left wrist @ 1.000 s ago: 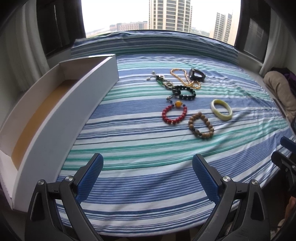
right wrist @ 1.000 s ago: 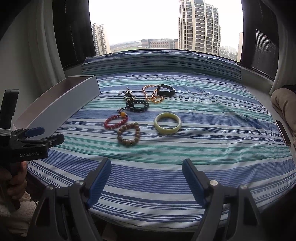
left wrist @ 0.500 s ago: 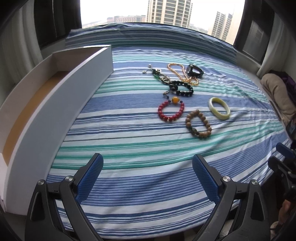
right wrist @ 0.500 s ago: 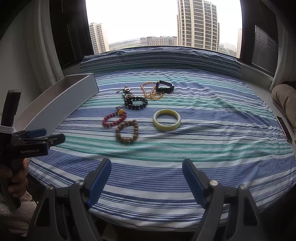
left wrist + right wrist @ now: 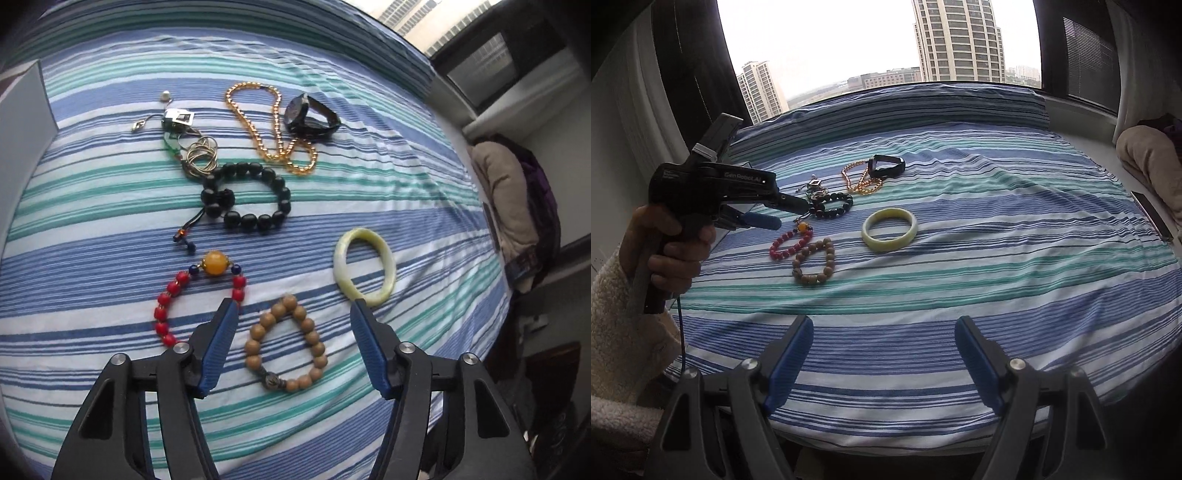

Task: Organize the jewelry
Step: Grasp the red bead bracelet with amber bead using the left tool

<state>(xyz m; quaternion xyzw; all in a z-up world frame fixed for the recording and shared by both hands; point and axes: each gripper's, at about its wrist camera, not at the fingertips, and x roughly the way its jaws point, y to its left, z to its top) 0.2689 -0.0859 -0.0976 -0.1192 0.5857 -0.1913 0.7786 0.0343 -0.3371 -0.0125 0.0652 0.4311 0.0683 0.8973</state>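
Note:
Jewelry lies on the striped bedspread. My left gripper (image 5: 293,308) is open, hovering just above the brown wooden bead bracelet (image 5: 286,350), which sits between its fingers. A red bead bracelet (image 5: 192,295) lies to its left, a pale green bangle (image 5: 364,266) to its right. Farther off lie a black bead bracelet (image 5: 245,197), a gold chain (image 5: 273,129), a black watch (image 5: 312,116) and small charms (image 5: 177,120). My right gripper (image 5: 882,326) is open and empty near the bed's front edge; in its view the left gripper (image 5: 783,210) hangs over the red bracelet (image 5: 790,240).
The white box's corner (image 5: 24,103) shows at the far left. Folded beige cloth (image 5: 506,206) lies beyond the bed's right edge. A dark flat object (image 5: 1150,218) rests at the right edge. Windows stand behind the bed.
My left gripper has moved forward and right, down over the jewelry, now straddling the wooden bracelet. The white box has slid almost out of its view. The right gripper has hardly moved.

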